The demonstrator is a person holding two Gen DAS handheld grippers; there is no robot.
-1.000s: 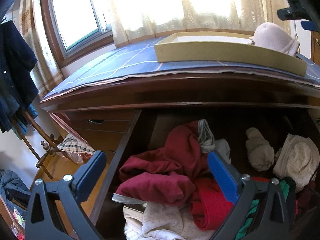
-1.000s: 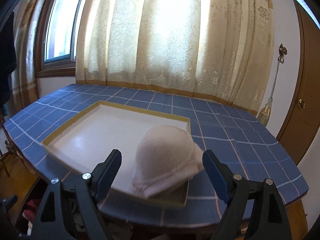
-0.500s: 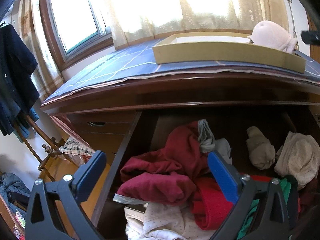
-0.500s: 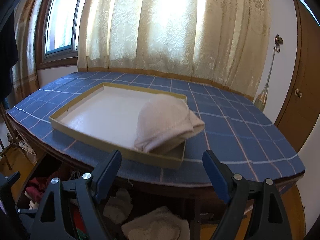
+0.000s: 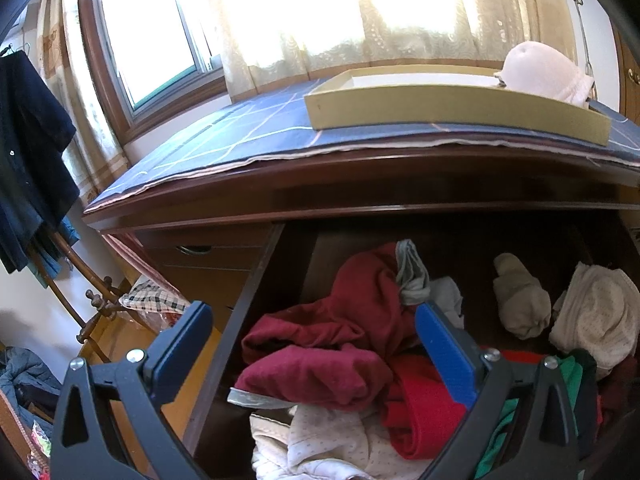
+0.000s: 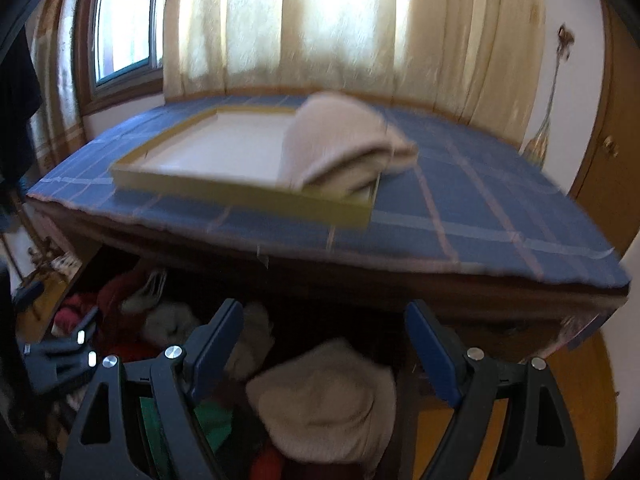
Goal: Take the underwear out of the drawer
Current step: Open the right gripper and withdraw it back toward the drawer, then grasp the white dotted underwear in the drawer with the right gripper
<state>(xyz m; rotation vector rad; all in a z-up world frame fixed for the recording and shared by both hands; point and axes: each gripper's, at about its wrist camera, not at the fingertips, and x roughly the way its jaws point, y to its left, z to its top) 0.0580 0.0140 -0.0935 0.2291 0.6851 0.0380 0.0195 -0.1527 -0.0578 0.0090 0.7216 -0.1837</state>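
- Two grippers hang over an open drawer (image 5: 260,280) full of crumpled clothes, under a dark wooden dresser top covered with a blue checked cloth (image 5: 224,140).
- Left gripper (image 5: 312,340): its blue fingers (image 5: 444,356) are spread wide with nothing pinched; they frame a dark red garment (image 5: 320,360) at the left of the drawer, without touching it.
- Right gripper (image 6: 324,344): its fingers are also spread wide and grip nothing; just below them lies a cream knitted piece of underwear (image 6: 328,400) at the right of the drawer. This view is blurred.
- Other clothes in the drawer: a bright red piece (image 5: 424,416), a white dotted piece (image 5: 320,444) at the near edge, a green one (image 5: 504,440), a rolled beige item (image 5: 520,300) farther back.
- On the cloth sits a shallow yellow-sided tray (image 5: 440,108); a pale pink folded undergarment (image 5: 544,72) lies in its right corner, hanging over the rim.
- Lit curtains (image 6: 320,20) cover the window behind the dresser.
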